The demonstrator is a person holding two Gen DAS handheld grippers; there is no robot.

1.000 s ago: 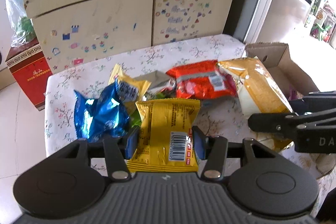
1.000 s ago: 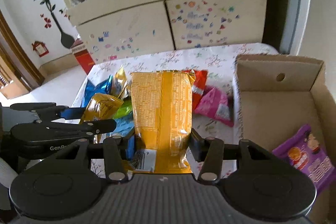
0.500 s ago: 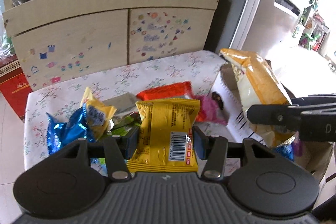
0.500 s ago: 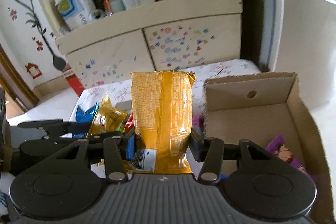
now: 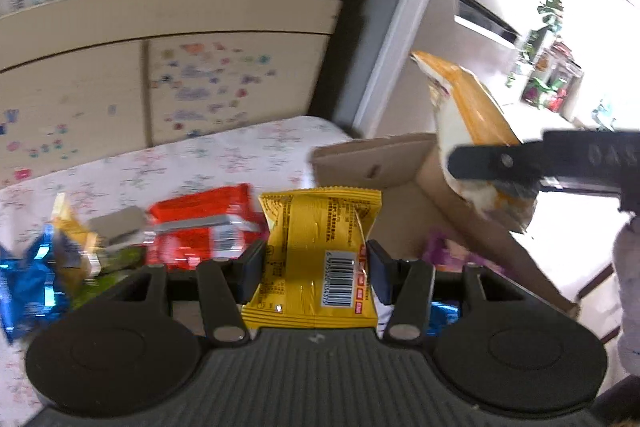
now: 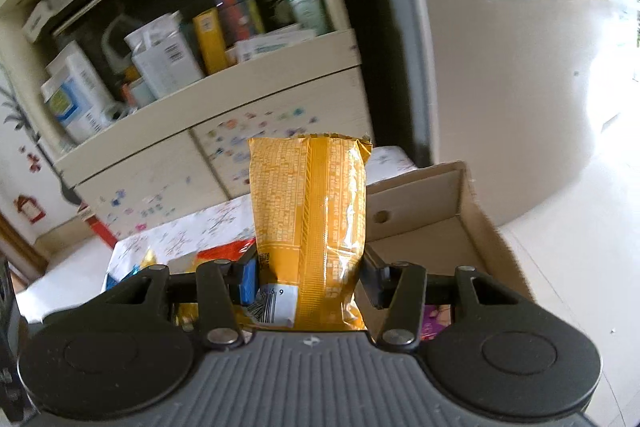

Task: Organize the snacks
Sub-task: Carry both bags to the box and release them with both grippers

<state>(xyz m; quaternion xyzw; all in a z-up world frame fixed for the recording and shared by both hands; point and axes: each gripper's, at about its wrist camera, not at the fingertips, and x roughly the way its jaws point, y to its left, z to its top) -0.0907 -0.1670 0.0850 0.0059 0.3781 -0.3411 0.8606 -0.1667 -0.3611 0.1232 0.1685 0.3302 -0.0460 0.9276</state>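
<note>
Left wrist view: my left gripper (image 5: 314,265) clamps a yellow snack packet (image 5: 318,255), barcode up, above the floral tablecloth (image 5: 224,155); a red packet (image 5: 200,227) and a blue packet (image 5: 24,287) lie behind it, the cardboard box (image 5: 384,163) to the right.

Right wrist view: my right gripper (image 6: 308,281) pinches a tall orange bag (image 6: 308,211) upright beside the box (image 6: 460,227).

Cream cabinet (image 6: 224,163) with sticker-dotted doors, cluttered shelf (image 6: 192,39) above; pale fridge (image 6: 500,75) right.
</note>
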